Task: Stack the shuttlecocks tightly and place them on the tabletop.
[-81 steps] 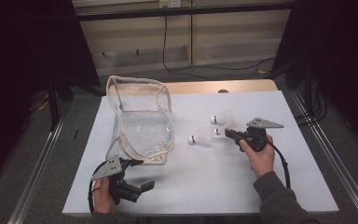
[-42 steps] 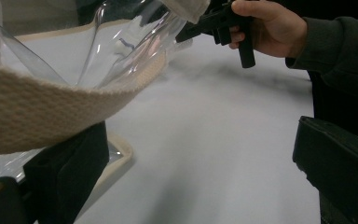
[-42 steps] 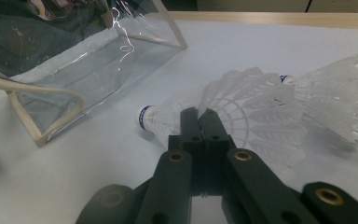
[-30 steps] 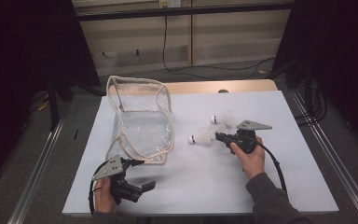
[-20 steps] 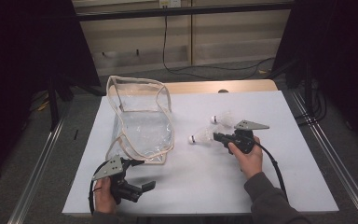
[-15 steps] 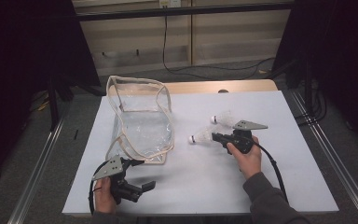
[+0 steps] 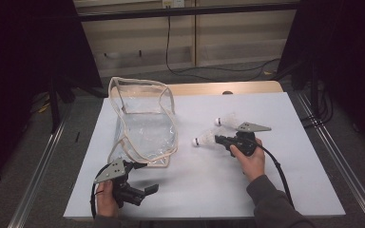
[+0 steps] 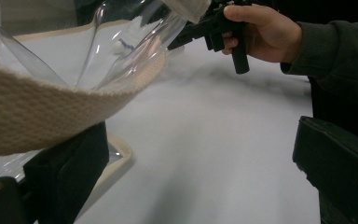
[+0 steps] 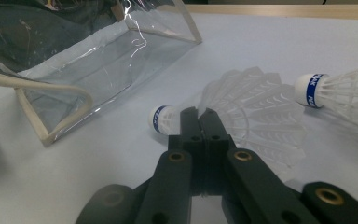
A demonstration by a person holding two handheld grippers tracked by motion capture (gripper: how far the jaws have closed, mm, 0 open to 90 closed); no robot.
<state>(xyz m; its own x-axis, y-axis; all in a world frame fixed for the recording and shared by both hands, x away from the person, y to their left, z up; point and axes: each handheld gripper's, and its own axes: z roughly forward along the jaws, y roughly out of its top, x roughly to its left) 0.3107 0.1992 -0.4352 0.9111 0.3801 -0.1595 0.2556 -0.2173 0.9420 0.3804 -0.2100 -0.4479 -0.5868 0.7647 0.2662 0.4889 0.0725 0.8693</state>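
Two grippers are in my hands over the white desk (image 7: 285, 180), which takes up most of the high view, with a wooden edge showing along its far side.

Next in size is the clear bag (image 7: 145, 124) with its cream webbing trim. It sits on the left half of the desk, mouth gaping, its near corner close to my left hand. In the left gripper view the webbing strap (image 8: 42, 112) crosses right in front of my left jaws, lying over the left one, and through the clear wall I can make out the head of a shuttlecock farther off.

My left gripper (image 7: 140, 183) rests at the near left of the desk, just beside the bag's near edge. Its jaws stand wide apart with nothing clamped between them, one at each side of the left gripper view.

My right gripper (image 7: 220, 139) is right of the bag, near the desk's middle, pointing left. Its jaws are pressed together, and their tips lie at the skirt of the nearer shuttlecock (image 9: 242, 116); whether they pinch a feather or only touch it, I cannot tell.

That shuttlecock lies on its side, white head with a blue band toward the bag. The second shuttlecock (image 9: 345, 93) lies just beyond it, farther from the bag, also on its side on the desk.
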